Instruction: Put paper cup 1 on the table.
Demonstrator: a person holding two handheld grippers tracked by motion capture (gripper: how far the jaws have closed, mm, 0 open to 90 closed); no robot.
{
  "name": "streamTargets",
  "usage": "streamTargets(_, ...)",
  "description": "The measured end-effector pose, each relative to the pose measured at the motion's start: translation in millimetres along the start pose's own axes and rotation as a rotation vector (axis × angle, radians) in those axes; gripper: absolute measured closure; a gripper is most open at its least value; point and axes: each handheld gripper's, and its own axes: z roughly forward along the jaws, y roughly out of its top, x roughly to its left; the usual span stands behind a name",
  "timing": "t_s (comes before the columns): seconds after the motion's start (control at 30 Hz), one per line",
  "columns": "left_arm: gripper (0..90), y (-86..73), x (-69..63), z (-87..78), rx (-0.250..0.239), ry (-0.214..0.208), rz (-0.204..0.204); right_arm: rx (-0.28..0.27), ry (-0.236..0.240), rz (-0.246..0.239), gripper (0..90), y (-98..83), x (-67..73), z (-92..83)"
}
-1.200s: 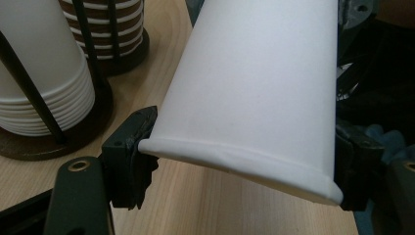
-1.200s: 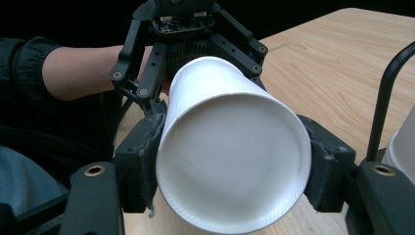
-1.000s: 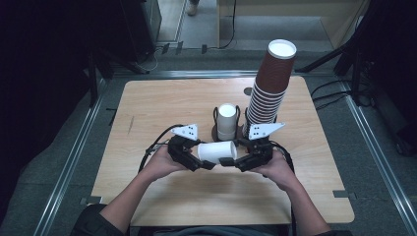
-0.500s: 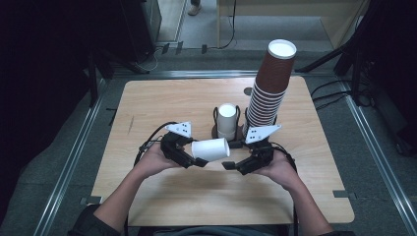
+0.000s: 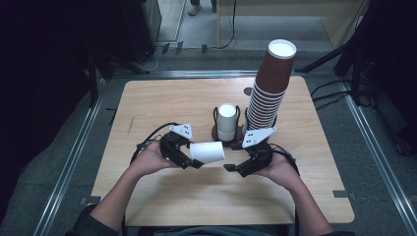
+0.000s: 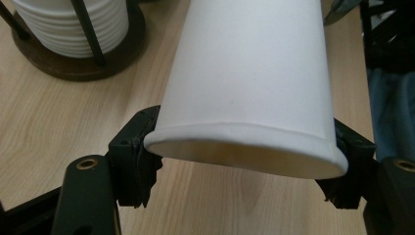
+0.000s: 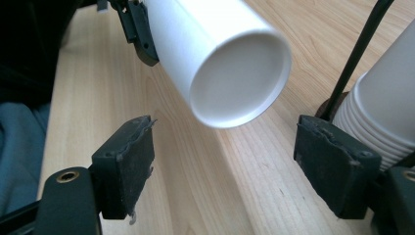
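**White cup pinched at its rim by the left jaws; right jaws spread and empty**

Left gripper (image 5: 193, 158): its jaws have just been closing and now pinch a white paper cup (image 5: 207, 152) at the rim, one pad on each side of the mouth. In the left gripper view the rim (image 6: 244, 155) is squeezed to a flat oval between the pads. The cup lies on its side, held clear above the tabletop (image 5: 162, 105), its closed base pointing away from the left jaws toward the right ones.

Right gripper (image 5: 234, 167): jaws spread wide, nothing between the pads. In the right gripper view the cup's round base (image 7: 238, 81) sits just ahead of and above the gap between the jaws, apart from both pads.

Outward from the jaws: just beyond the held cup, between the two grippers and farther from the person, stands a stack of white cups (image 5: 226, 121) upside down in a dark round holder with thin black upright rods (image 5: 215, 132). In the right gripper view that stack is just past the right-hand pad. Farther still, beyond the right gripper, a tall stack of brown paper cups (image 5: 272, 83) rises from the tabletop, leaning a little, white inside showing at the top.

Both hands grip the gripper bodies from the near edge; black cables loop beside each.
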Motion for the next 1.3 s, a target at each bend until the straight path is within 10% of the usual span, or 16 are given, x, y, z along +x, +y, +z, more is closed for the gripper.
streamTargets(0.53,27.7,12.9,-5.5,22.1,0.185,-0.041,-0.015,0.094,-0.001,-0.09,23.4,3.0,6.9,16.1)
streamTargets(1.3,24.8,15.5,-16.2,34.8,0.245,-0.076,0.044,0.236,0.051,-0.238,32.9,4.6,21.5,49.5)
